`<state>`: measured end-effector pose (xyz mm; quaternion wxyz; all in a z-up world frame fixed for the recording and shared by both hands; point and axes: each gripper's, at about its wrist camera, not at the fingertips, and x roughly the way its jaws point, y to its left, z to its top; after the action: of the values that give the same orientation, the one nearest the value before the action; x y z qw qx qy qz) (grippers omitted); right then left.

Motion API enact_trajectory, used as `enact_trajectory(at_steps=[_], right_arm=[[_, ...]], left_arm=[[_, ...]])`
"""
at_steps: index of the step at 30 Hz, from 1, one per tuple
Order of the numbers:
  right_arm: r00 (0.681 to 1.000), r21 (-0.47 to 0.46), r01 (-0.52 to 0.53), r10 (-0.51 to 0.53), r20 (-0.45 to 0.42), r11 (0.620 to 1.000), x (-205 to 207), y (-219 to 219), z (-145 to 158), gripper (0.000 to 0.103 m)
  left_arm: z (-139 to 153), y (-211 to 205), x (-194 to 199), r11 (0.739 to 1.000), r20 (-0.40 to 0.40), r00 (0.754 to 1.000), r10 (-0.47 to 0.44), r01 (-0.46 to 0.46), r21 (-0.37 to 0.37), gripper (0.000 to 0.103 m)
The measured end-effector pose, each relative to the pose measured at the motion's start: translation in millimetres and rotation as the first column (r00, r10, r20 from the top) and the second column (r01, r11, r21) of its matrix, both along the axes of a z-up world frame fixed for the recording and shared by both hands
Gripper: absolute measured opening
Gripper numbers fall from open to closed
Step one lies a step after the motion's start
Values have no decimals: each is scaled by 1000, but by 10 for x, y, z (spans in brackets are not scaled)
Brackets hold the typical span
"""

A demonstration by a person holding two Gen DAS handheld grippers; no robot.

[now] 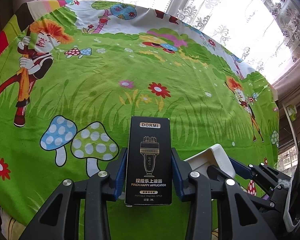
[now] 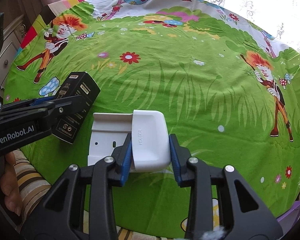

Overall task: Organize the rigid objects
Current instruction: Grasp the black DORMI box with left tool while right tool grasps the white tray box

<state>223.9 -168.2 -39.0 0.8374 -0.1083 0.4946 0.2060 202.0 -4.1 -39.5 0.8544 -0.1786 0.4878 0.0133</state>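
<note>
My left gripper (image 1: 149, 156) is shut on a black DORMI box (image 1: 149, 160) with gold print, held above the near edge of the table; the box also shows at the left of the right wrist view (image 2: 78, 102). My right gripper (image 2: 150, 142) is shut on a white plastic holder (image 2: 148, 138), whose flat back plate sticks out to the left. The holder shows to the right of the box in the left wrist view (image 1: 214, 160). Both objects are side by side, apart.
A table covered with a green cartoon cloth (image 1: 130, 70) with mushrooms and flowers fills both views. Lace curtains and a bright window (image 1: 240, 10) lie behind. A cabinet with drawers (image 2: 10, 46) stands at the left. A purple edge (image 2: 290, 210) shows at the lower right.
</note>
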Motion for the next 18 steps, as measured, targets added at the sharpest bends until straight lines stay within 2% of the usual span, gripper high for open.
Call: enact_trajectory(at_steps=[10, 18], right_arm=[[997, 32, 75, -75, 23, 997, -188, -220, 198, 39], [989, 35, 134, -136, 62, 990, -458, -460, 422, 39]], left_arm=[[205, -75, -158, 1000, 51, 999, -7, 5, 25, 41], [470, -350, -376, 997, 99, 992, -75, 75, 11, 41]])
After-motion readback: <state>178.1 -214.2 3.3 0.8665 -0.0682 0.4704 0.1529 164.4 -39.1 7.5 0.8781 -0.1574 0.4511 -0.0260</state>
